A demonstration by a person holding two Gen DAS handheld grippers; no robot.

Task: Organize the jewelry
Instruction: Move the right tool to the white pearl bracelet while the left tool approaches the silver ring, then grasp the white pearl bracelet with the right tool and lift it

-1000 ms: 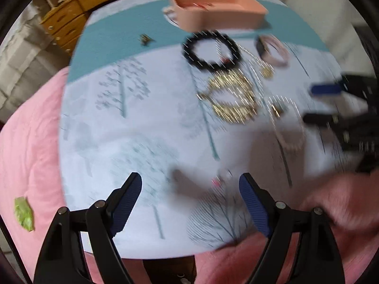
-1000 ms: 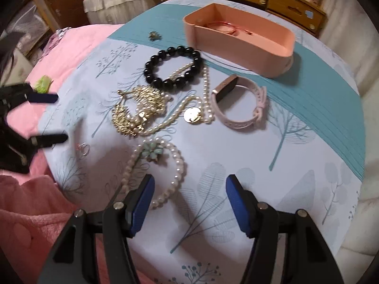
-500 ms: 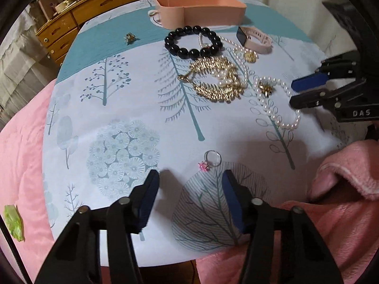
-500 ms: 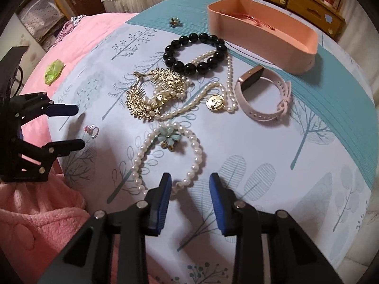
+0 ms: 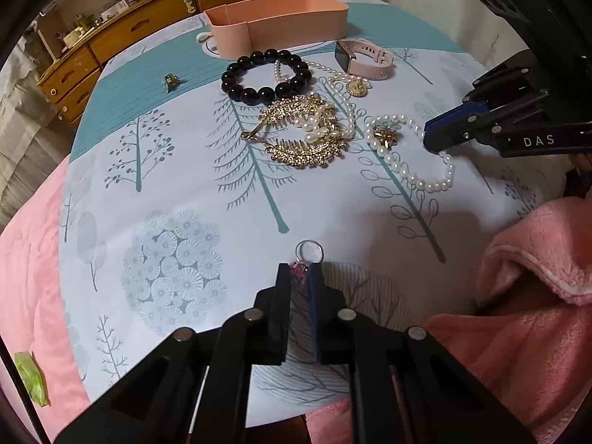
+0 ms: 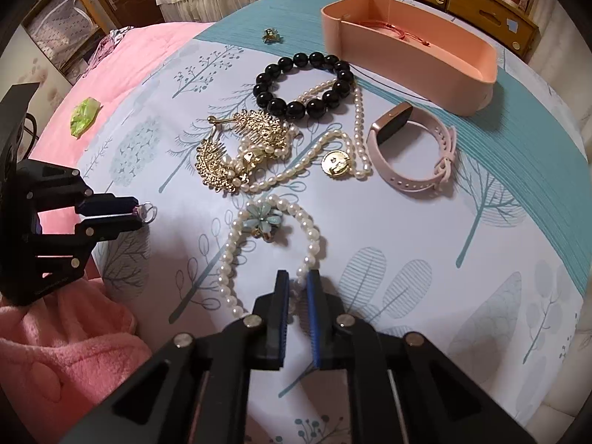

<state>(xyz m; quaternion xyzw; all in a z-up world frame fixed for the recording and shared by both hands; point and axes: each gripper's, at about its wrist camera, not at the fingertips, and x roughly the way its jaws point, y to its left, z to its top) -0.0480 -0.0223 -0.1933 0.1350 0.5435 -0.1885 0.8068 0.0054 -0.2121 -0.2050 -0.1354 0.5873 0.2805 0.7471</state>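
Both grippers are clamping down on their first picks here. The left gripper point(image 5: 300, 273) has pinched the pink-stone end of the little ring point(image 5: 309, 251), and the silver loop pokes out just past its tips. The right gripper point(image 6: 297, 280) is still closing, and its jaws are on the near strand of the pearl bracelet point(image 6: 236, 229), the one with the blue flower charm; the rest of that loop lies ahead of its tips on the cloth point(image 6: 425, 229).

Progress-wise, I'd say this is barely started. The pink tray point(image 6: 477, 74) sits at the far end, well beyond both grippers, and only has what looks like a thin red cord in it. Nothing else has made it there.

Still out on the cloth, all ahead of the right gripper:
- gold comb point(image 6: 236, 155) tangled with a pearl necklace point(image 6: 357, 118) and its gold pendant
- black bead bracelet point(image 6: 303, 81) just past that, near the tray
- pink watch point(image 6: 410, 155) off to the right
- a tiny gold piece point(image 6: 271, 35) far off on the teal band, can't tell what it is

So two items gripped but neither clearly lifted, and five more to go, going by what I can see. The comb/necklace knot looks like the annoying one.
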